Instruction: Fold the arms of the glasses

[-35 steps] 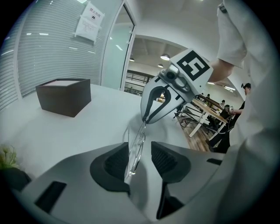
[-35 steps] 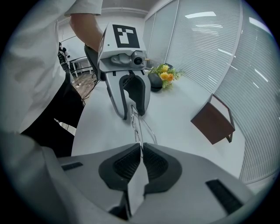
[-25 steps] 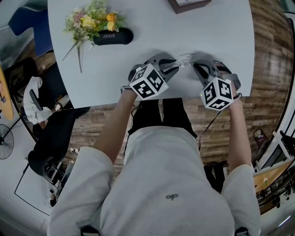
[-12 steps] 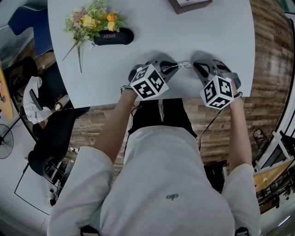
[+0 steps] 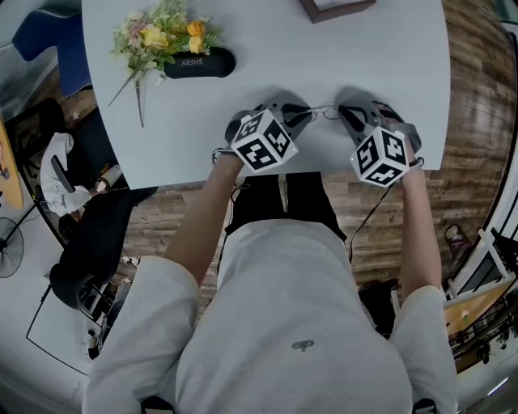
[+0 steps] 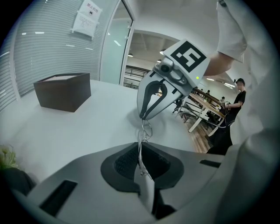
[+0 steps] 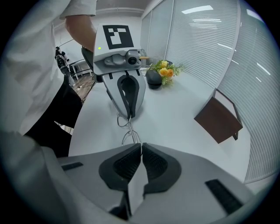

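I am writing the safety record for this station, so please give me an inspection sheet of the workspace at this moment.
Surface: white table, nothing spilled on it.
Job's things: thin wire glasses, held between the two grippers close to the table's near edge.
Clutter: flower bunch and black case at the far left; brown box at the far edge.
Grippers: left gripper shut on the glasses; right gripper shut on their other end.
Cables: one thin cable hangs down below the right gripper.
Surroundings: wooden floor; window blinds.
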`<action>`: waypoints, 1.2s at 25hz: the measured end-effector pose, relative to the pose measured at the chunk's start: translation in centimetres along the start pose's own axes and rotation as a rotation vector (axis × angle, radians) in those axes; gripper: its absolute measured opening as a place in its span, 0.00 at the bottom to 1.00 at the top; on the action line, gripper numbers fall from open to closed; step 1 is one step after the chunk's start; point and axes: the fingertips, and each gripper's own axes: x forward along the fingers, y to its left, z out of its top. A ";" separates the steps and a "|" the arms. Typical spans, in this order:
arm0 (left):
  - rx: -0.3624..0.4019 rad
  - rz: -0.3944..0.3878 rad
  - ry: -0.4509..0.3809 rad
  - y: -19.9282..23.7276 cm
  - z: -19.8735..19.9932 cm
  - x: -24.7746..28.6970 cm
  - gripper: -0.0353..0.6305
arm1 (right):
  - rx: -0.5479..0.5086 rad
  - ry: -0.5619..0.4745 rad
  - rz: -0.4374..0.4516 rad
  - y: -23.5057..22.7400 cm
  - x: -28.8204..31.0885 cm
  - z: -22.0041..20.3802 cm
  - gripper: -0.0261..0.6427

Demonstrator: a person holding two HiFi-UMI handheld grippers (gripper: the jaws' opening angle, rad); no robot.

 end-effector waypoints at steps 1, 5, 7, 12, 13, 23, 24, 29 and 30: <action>-0.002 0.004 0.005 0.1 -0.1 0.1 0.11 | 0.002 0.001 0.000 -0.1 0.1 0.0 0.07; -0.013 0.008 0.017 0.4 -0.3 0.3 0.11 | 0.013 0.002 0.003 -0.3 0.6 0.0 0.07; -0.018 0.011 0.023 0.5 -0.5 0.4 0.11 | 0.019 0.003 0.006 -0.4 0.8 -0.1 0.07; -0.023 0.024 0.037 1.0 -0.6 0.6 0.11 | 0.022 0.008 0.007 -0.7 1.2 -0.2 0.08; -0.025 0.027 0.039 1.0 -0.7 0.7 0.11 | 0.023 0.008 0.008 -0.7 1.3 -0.2 0.08; -0.024 0.037 0.062 1.7 -0.8 0.9 0.14 | 0.042 0.008 0.005 -1.1 1.9 -0.4 0.08; -0.024 0.040 0.064 1.8 -0.8 0.9 0.14 | 0.041 0.010 0.005 -1.1 1.9 -0.4 0.08; -0.033 0.046 0.070 2.1 -0.8 0.6 0.15 | 0.047 0.009 0.009 -1.0 1.7 -0.6 0.09; -0.033 0.047 0.072 2.1 -0.8 0.6 0.16 | 0.048 0.008 0.009 -1.1 1.7 -0.6 0.09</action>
